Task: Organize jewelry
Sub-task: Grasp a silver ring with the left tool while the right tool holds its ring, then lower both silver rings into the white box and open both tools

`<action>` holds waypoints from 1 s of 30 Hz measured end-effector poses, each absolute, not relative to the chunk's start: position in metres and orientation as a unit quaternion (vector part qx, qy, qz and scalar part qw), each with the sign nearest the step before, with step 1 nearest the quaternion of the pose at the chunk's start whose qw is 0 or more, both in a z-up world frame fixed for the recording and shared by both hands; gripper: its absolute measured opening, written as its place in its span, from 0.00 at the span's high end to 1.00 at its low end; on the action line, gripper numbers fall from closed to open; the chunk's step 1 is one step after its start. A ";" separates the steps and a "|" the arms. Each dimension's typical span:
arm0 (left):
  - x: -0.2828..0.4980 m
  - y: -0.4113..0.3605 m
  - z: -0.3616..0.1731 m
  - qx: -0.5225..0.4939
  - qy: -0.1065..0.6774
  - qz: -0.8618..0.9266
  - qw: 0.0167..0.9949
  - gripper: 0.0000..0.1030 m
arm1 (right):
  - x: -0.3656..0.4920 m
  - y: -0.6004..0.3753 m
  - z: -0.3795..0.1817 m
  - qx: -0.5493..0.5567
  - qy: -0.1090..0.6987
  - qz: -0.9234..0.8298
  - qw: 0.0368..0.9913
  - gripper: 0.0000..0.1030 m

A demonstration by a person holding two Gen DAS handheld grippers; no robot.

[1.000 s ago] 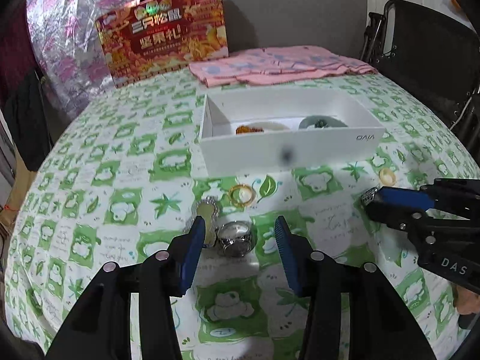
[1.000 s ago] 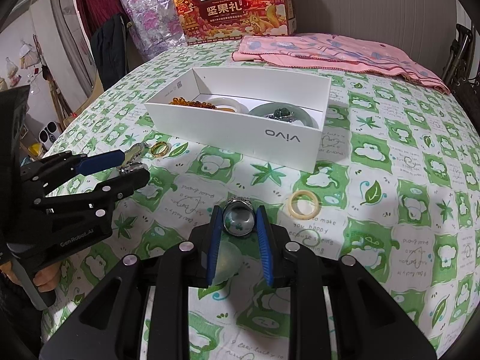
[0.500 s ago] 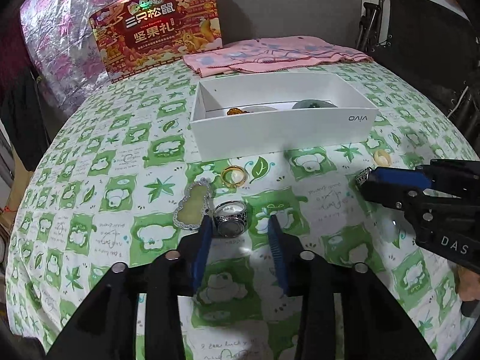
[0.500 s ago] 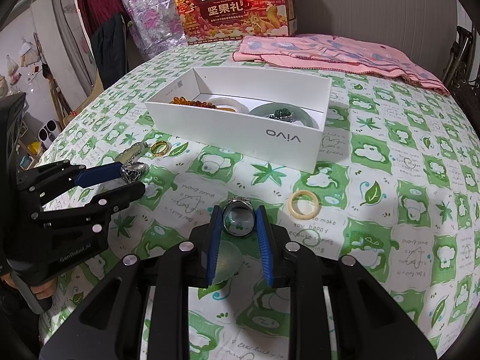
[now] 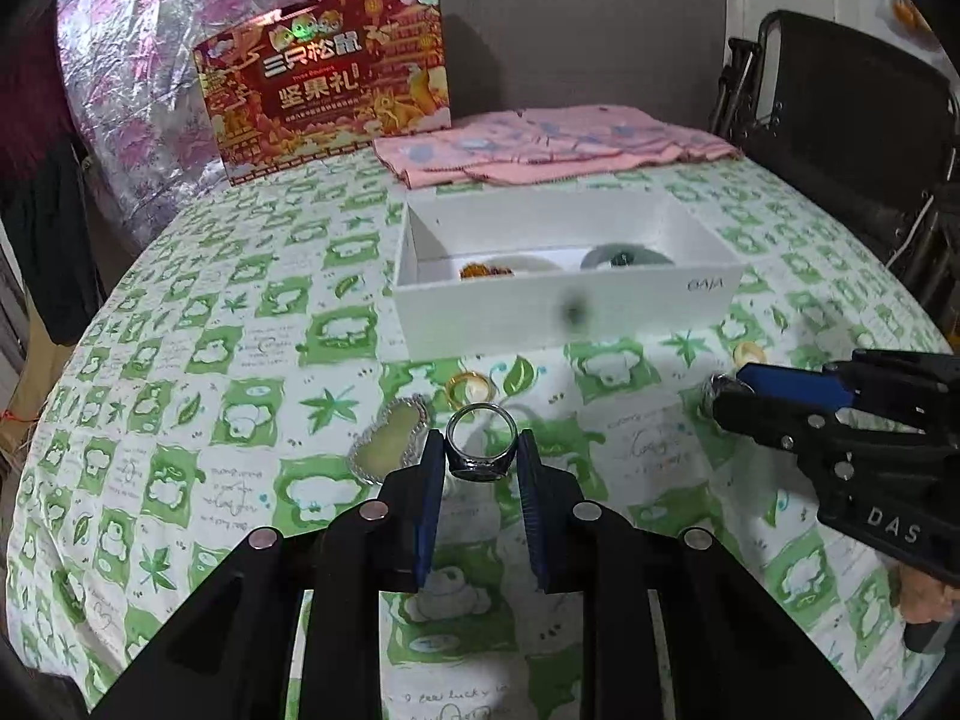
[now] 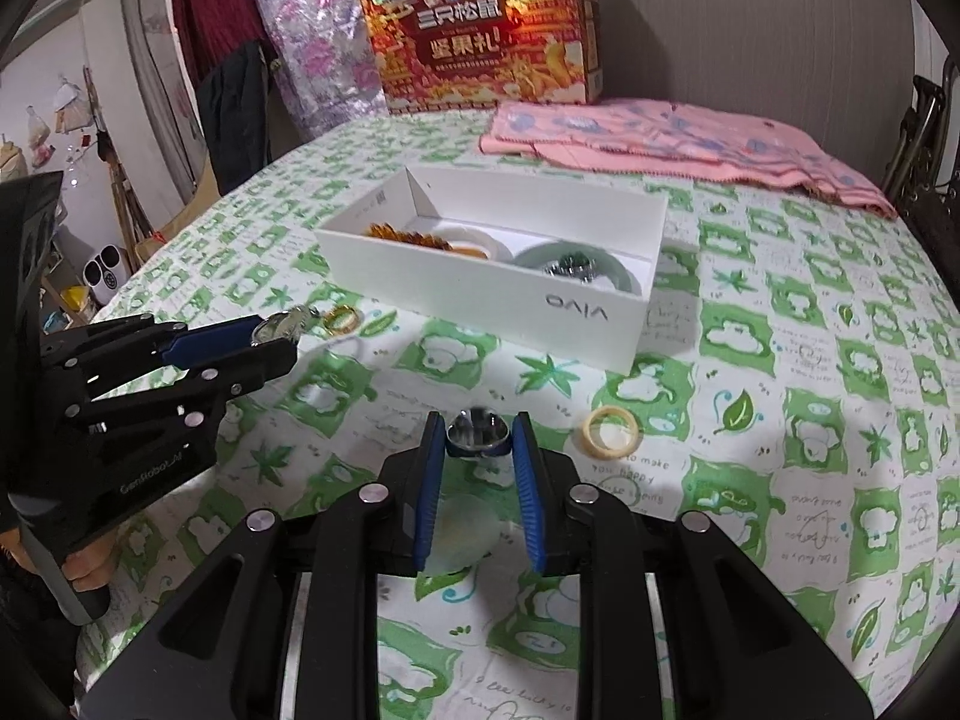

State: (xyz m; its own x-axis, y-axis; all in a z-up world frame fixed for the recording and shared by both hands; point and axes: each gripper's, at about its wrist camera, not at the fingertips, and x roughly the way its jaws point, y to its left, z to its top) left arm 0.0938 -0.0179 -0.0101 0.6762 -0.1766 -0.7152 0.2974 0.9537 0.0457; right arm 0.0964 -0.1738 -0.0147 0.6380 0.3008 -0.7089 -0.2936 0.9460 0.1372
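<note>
In the left wrist view my left gripper (image 5: 479, 445) is shut on a silver ring (image 5: 480, 469), held a little above the tablecloth. My right gripper (image 6: 478, 431) is shut on a second silver ring (image 6: 478, 438), also off the cloth. Each gripper shows in the other's view: right gripper (image 5: 720, 393), left gripper (image 6: 281, 336). Ahead stands a white open box (image 5: 570, 312) (image 6: 480, 288) with an amber bead bracelet (image 6: 408, 235), a white bangle and a green bangle (image 6: 618, 276) inside. A gold ring (image 5: 468, 387), a silver-edged pendant (image 5: 387, 438) and a cream ring (image 6: 609, 429) lie on the cloth.
A red gift box (image 5: 327, 69) and a folded pink cloth (image 5: 552, 141) sit at the back of the round table. A black chair (image 5: 852, 120) stands at the right edge. A pale disc (image 6: 468, 531) lies under my right gripper.
My left gripper has gone from open around the silver ring to shut on it and has lifted it off the cloth. My right gripper kept its ring and rose slightly.
</note>
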 end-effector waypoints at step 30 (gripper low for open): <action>0.195 -0.041 0.024 0.030 0.384 -0.146 0.911 0.76 | 0.178 -0.212 0.029 0.108 0.375 0.151 0.908 0.79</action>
State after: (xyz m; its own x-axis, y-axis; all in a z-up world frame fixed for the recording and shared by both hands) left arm 0.1948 -0.0412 0.0239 0.6630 -0.2429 -0.7081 0.2886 0.9557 -0.0576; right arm 0.1775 -0.2117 0.0287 0.6725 0.3556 -0.6490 -0.1938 0.9310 0.3093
